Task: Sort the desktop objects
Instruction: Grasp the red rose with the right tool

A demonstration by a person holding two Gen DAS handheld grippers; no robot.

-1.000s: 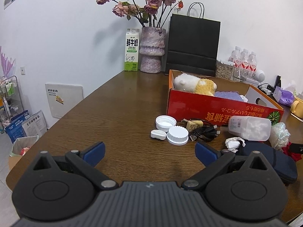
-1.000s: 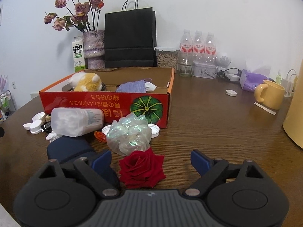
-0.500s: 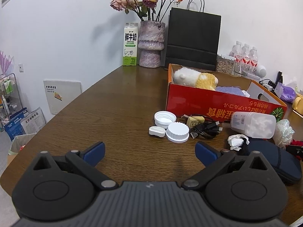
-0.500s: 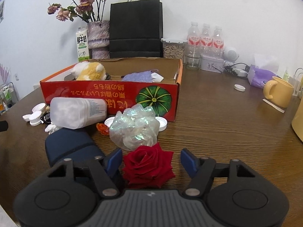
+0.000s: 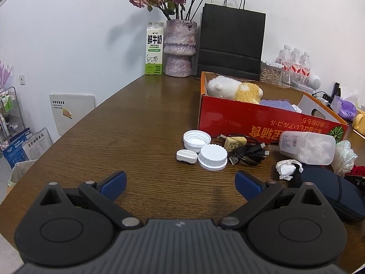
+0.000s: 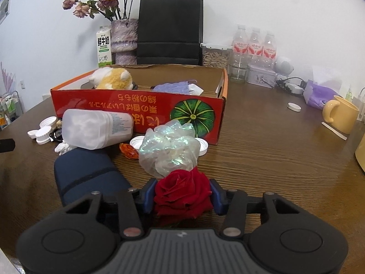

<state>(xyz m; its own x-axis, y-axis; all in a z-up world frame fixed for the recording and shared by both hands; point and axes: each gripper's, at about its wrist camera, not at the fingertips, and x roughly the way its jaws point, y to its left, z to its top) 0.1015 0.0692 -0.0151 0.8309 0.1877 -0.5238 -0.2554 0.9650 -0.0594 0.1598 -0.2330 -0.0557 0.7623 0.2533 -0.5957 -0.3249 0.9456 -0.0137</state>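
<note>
The right gripper (image 6: 182, 196) has just been closing, and its blue pads now sit against both sides of the rose (image 6: 182, 193), which lies on the table (image 6: 273, 159) right at the fingertips; a second ago the jaws stood wide with the flower loose between them, so I judge the grasp made and the lift to the box (image 6: 136, 107) next; the petals look soft, and a hard squeeze may crush them. The left gripper (image 5: 180, 182) hangs released over bare wood, nothing between its pads; it has barely shifted.

Touching the rose on its far side is a crinkled wrap (image 6: 168, 150), likely to drag along when the flower rises; to the left lies a navy pouch (image 6: 86, 173); beyond these, a small orange thing (image 6: 129, 150), two lids (image 6: 136, 142), and a clear tub (image 6: 98, 127) on its side against the box front; further left, caps (image 5: 212, 157) and a cable (image 5: 248, 155). The box holds a plush (image 6: 111, 78) and a purple cloth (image 6: 173, 86), with room left; its near wall must be cleared on the way in. Behind stand a bag (image 6: 170, 29), vase (image 6: 124, 38) and bottles (image 6: 254, 43); a mug (image 6: 341, 114) sits well to the right.
</note>
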